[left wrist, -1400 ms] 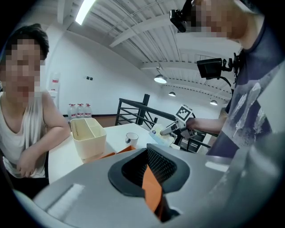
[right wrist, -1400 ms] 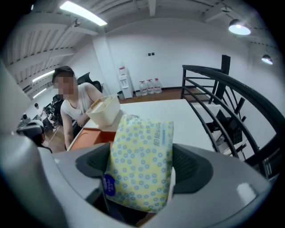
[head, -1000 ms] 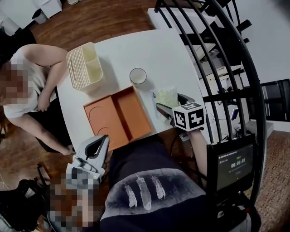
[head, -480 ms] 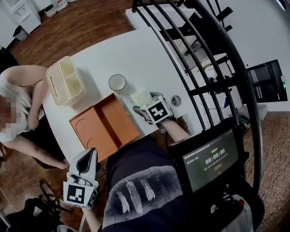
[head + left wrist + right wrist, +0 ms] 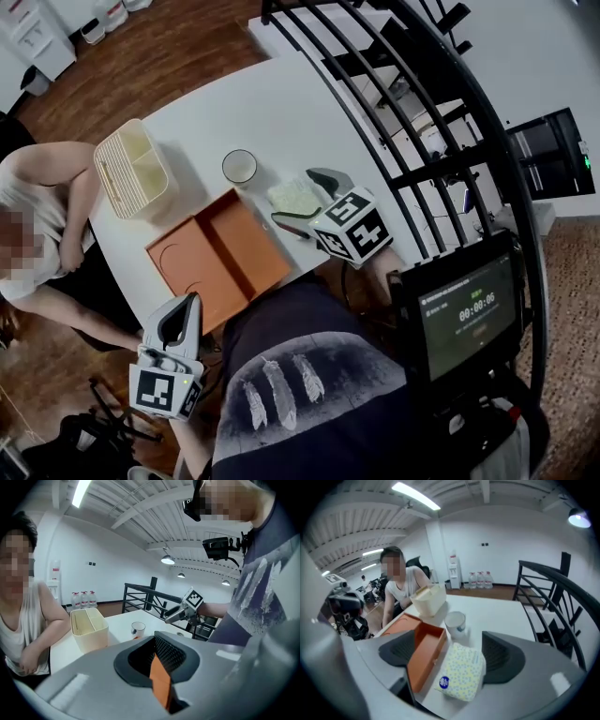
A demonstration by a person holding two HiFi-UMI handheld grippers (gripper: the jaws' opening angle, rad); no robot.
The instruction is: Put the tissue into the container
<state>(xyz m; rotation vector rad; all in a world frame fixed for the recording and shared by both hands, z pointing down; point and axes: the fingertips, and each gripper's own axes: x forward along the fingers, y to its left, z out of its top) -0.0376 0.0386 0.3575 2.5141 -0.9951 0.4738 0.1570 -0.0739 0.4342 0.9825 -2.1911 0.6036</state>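
The tissue pack (image 5: 292, 195), pale yellow with a blue round sticker, lies flat on the white table (image 5: 281, 103) just right of the orange tray (image 5: 220, 253). My right gripper (image 5: 295, 195) straddles it, and its jaws are opening. In the right gripper view the tissue pack (image 5: 461, 670) sits between the two dark pads (image 5: 499, 656), which do not press on it. The cream slatted container (image 5: 134, 169) stands at the table's far left. My left gripper (image 5: 176, 323) hangs low off the table by my lap, shut and holding nothing.
A white cup (image 5: 239, 167) stands between the container and the tissue pack. A seated person (image 5: 47, 216) leans on the table's left edge. A black railing (image 5: 412, 141) runs close along the right side. A timer screen (image 5: 469, 314) hangs at my right.
The head view has swung sideways. My right gripper has stayed round the tissue pack, jaws slightly wider. The pack still lies on the table; the left gripper stays low.
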